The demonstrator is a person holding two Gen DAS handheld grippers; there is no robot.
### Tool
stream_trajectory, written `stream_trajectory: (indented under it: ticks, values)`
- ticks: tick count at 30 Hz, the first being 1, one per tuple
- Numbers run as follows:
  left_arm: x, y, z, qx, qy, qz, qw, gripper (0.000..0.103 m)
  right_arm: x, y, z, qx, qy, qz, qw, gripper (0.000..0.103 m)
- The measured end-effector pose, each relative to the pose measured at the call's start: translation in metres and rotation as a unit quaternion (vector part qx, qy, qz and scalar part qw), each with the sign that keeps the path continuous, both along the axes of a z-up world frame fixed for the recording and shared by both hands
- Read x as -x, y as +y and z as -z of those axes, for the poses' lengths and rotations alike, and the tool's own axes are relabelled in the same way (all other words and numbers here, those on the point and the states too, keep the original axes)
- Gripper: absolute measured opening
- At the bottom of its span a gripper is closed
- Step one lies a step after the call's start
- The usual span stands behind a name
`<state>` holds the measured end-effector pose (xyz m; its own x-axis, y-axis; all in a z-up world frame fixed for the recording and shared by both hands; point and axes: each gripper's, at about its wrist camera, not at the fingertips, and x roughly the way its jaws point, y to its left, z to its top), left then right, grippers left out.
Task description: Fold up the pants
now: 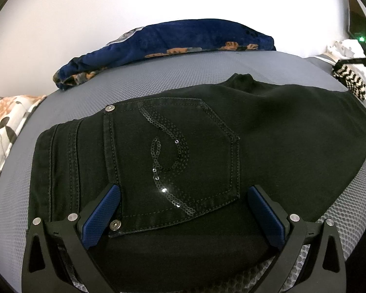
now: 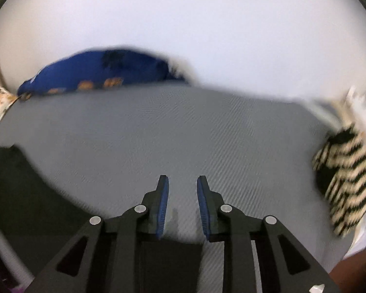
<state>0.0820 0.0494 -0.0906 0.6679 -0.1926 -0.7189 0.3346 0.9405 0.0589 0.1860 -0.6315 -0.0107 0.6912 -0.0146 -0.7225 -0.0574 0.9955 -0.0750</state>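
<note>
The left gripper (image 1: 184, 196) is spread wide over the folded black denim pants (image 1: 268, 146) with a sparkly sequin pocket (image 1: 173, 161). The right gripper (image 2: 183, 183), slightly apart, holds nothing. The pants lie on a bumpy grey mat (image 1: 158, 75), with a soft blue blanket (image 1: 183, 36) behind them.

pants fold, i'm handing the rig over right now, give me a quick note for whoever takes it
Left gripper: open wide, empty, over the back pocket of the black pants.
Right gripper: jaws slightly apart, empty, over bare grey mat; its view is blurred by motion.
Pants: flat on the mat, pocket side up, apparently folded leg over leg; leg ends run out of view.
Nearby: blue floral cloth at the back, striped garment to the right.
Left: fold the length over, probably twice, then smooth.
</note>
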Motion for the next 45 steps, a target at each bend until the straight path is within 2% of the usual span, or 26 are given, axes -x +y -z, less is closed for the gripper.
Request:
stream_trajectory:
  ticks: [2, 7, 10, 13, 16, 18, 20, 21, 23, 28, 30, 33, 36, 38, 40, 43, 45]
  values:
    - [0.000, -0.001, 0.000, -0.001, -0.001, -0.001, 1.0000, 0.103, -0.013, 0.005, 0.003, 0.006, -0.029, -0.012, 0.999, 0.053]
    - [0.000, -0.002, 0.001, -0.003, 0.000, -0.003, 1.0000, 0.103, -0.045, 0.035, 0.037, 0.046, -0.012, -0.053, 0.997, 0.051]
    - [-0.001, -0.002, 0.001, -0.003, 0.000, -0.003, 1.0000, 0.103, -0.051, 0.030, 0.047, 0.011, -0.007, -0.059, 0.998, 0.051]
    - [-0.001, -0.002, 0.001, -0.003, 0.000, -0.003, 1.0000, 0.103, -0.045, 0.025, 0.045, -0.013, -0.005, -0.068, 0.998, 0.051]
    - [-0.001, -0.002, 0.001, -0.003, -0.001, -0.003, 1.0000, 0.103, -0.026, 0.020, 0.040, -0.046, 0.024, -0.099, 0.994, 0.053]
    - [0.000, -0.002, 0.002, -0.003, 0.000, -0.003, 1.0000, 0.103, -0.013, 0.020, 0.042, -0.029, 0.045, -0.126, 0.991, 0.054]
    - [0.000, -0.002, 0.002, -0.003, -0.001, -0.003, 1.0000, 0.103, -0.001, 0.022, 0.046, 0.008, 0.081, -0.160, 0.984, 0.054]
    - [0.000, -0.002, 0.002, -0.003, -0.001, -0.003, 1.0000, 0.103, 0.004, 0.022, 0.046, 0.013, 0.101, -0.178, 0.979, 0.052]
    - [-0.001, -0.002, 0.002, -0.004, -0.001, -0.003, 1.0000, 0.103, 0.008, 0.023, 0.046, 0.038, 0.127, -0.205, 0.970, 0.041]
    - [-0.001, -0.002, 0.002, -0.004, -0.001, -0.004, 1.0000, 0.103, 0.004, 0.024, 0.065, 0.096, 0.205, -0.252, 0.941, 0.041]
    - [-0.001, -0.002, 0.002, -0.005, -0.001, -0.004, 1.0000, 0.103, -0.001, 0.019, 0.074, 0.082, 0.237, -0.262, 0.932, 0.040]
    - [-0.001, -0.002, 0.002, -0.005, -0.001, -0.004, 1.0000, 0.103, -0.005, 0.019, 0.074, 0.080, 0.247, -0.274, 0.926, 0.041]
    - [-0.001, -0.002, 0.003, -0.005, -0.001, -0.004, 1.0000, 0.103, -0.006, 0.028, 0.073, 0.095, 0.264, -0.295, 0.913, 0.025]
    - [-0.001, -0.002, 0.003, -0.005, -0.001, -0.004, 1.0000, 0.103, 0.001, 0.035, 0.072, 0.133, 0.267, -0.312, 0.902, 0.015]
    - [-0.002, -0.002, 0.003, -0.005, -0.002, -0.004, 1.0000, 0.103, 0.004, 0.038, 0.072, 0.156, 0.272, -0.319, 0.895, 0.014]
    - [-0.001, -0.002, 0.003, -0.005, -0.001, -0.004, 1.0000, 0.103, 0.004, 0.041, 0.073, 0.160, 0.278, -0.317, 0.892, 0.015]
    - [-0.002, -0.002, 0.003, -0.005, -0.001, -0.004, 1.0000, 0.103, 0.006, 0.047, 0.073, 0.177, 0.280, -0.325, 0.886, 0.014]
